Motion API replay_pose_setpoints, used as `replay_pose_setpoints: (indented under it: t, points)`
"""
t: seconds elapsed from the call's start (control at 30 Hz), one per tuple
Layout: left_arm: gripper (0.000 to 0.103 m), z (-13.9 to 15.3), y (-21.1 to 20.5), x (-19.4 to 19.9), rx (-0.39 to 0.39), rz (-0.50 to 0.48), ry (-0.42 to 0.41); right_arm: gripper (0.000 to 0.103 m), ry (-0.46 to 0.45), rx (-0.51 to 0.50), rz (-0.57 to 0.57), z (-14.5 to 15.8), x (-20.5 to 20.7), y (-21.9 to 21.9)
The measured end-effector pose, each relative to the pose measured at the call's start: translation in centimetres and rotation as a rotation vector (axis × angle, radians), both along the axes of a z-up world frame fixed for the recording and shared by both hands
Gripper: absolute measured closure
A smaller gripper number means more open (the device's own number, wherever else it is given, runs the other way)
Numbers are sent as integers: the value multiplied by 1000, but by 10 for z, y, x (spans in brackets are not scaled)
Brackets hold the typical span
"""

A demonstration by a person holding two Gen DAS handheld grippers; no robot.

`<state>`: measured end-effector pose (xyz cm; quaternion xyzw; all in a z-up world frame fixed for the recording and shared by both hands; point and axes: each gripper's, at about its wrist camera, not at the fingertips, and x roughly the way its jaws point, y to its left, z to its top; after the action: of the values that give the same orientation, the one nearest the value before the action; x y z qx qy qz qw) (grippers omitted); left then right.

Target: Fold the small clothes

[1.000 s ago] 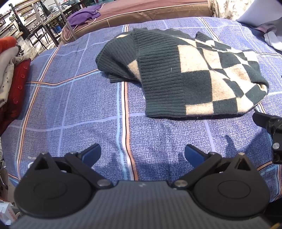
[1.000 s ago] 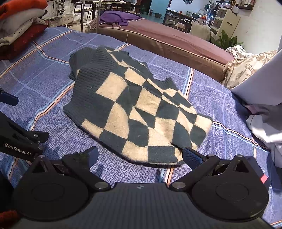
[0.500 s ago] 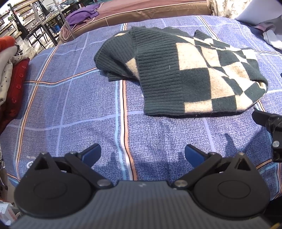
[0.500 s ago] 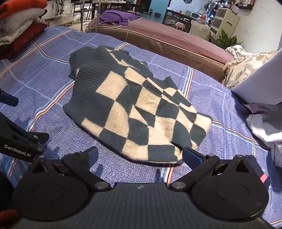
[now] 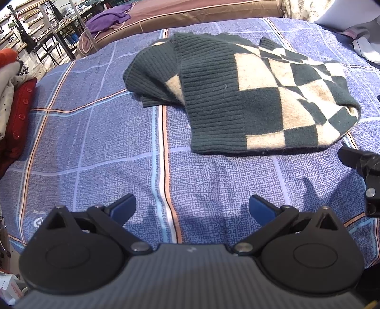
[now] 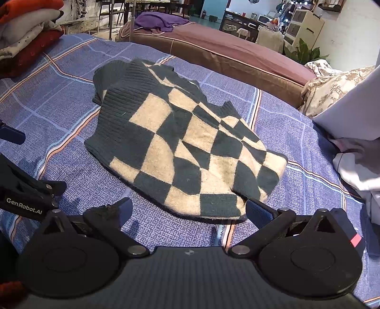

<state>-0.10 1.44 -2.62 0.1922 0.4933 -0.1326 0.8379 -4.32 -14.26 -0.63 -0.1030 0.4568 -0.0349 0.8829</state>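
Lying folded on the blue plaid woven bedspread, dark-green-and-cream checkered ribbed knit sweater sits at 12 o'clock; left gripper and right gripper both spread, empty.

The black left hand-held gripper and the black right hand-held gripper are both hovering side by side with blue-padded fingers spread wide, gripping nothing.

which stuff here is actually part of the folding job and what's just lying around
Part of the job:
checkered sweater
left gripper, open
right gripper, open

Lying about:
stack of clothes
purple garment
white fabric
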Motion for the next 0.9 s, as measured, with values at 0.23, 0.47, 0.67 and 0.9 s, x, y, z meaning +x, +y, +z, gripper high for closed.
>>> replay_pose_setpoints:
  t: [0.23, 0.47, 0.67, 0.9]
  points:
    - [0, -2, 0, 1, 1, 1, 5, 0, 7, 2, 0, -3, 1, 0]
    - [0, -6, 0, 2, 5, -2, 10, 0, 15, 8, 5, -6, 1, 1]
    - [0, -10, 0, 3, 12, -3, 17, 0, 21, 12, 3, -9, 2, 0]
    - [0, -18, 1, 5, 8, -9, 35, 0, 4, 28, -11, -12, 1, -3]
